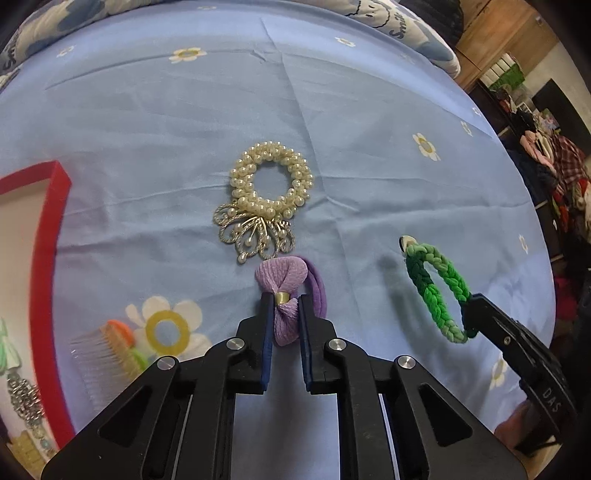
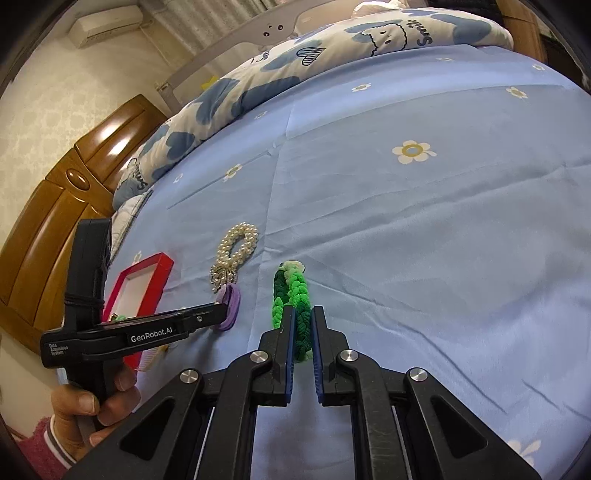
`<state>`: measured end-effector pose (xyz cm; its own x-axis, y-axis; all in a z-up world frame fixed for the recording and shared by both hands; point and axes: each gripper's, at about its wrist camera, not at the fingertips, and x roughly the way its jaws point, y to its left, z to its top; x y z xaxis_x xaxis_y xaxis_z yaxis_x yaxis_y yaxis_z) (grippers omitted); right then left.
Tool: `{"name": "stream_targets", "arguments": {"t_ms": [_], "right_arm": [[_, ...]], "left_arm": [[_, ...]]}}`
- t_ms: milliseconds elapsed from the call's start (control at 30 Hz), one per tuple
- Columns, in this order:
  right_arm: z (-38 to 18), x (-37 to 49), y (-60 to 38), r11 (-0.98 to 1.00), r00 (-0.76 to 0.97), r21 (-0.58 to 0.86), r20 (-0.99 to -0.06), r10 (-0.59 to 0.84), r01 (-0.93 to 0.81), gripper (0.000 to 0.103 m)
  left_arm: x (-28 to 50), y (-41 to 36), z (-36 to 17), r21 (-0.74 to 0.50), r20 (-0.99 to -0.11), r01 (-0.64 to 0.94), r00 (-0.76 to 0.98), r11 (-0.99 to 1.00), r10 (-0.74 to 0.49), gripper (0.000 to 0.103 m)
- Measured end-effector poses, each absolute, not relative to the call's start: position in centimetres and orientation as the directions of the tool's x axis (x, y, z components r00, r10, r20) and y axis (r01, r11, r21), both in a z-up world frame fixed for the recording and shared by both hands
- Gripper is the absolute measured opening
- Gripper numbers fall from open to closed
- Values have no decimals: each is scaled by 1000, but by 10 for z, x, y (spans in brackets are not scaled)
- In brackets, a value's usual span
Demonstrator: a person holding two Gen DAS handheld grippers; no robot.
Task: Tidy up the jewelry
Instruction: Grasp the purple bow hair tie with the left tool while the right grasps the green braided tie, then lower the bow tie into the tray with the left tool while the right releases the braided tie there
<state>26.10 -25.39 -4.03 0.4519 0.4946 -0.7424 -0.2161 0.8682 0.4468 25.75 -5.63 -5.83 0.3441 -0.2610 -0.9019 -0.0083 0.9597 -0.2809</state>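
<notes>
In the left wrist view, your left gripper (image 1: 284, 314) is clamped on a lilac fabric hair tie (image 1: 286, 291) with a small gold band, lying on the creased blue flower-print sheet (image 1: 147, 118). Just beyond it lies a pearl bead scrunchie (image 1: 271, 181) with a looped silver ornament. A red-rimmed box (image 1: 48, 236) sits left, a clear plastic comb (image 1: 107, 350) beside it. In the right wrist view, your right gripper (image 2: 303, 332) is closed on a braided green cord bracelet (image 2: 291, 295), standing upright on the sheet. A cloud-print duvet (image 2: 258, 77), wooden headboard (image 2: 74, 177) and wall air conditioner (image 2: 107, 22) lie behind.
</notes>
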Motion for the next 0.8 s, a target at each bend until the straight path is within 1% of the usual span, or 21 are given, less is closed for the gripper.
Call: {"name": "stream_targets", "arguments": {"t_ms": [267, 467, 800], "right_arm": [[-30, 244, -234, 839, 440, 483, -716, 542, -249, 8], [-27, 230, -204, 818, 411, 498, -707, 575, -288, 8], [-21, 207, -146, 780, 356, 508, -699, 621, -365, 8]], "left_arm": [[213, -23, -35, -305, -882, -8, 380, 952, -279, 11], [182, 7, -18, -297, -873, -49, 418, 953, -251, 11], [140, 57, -4, -291, -863, -127, 462, 948, -203, 11]]}}
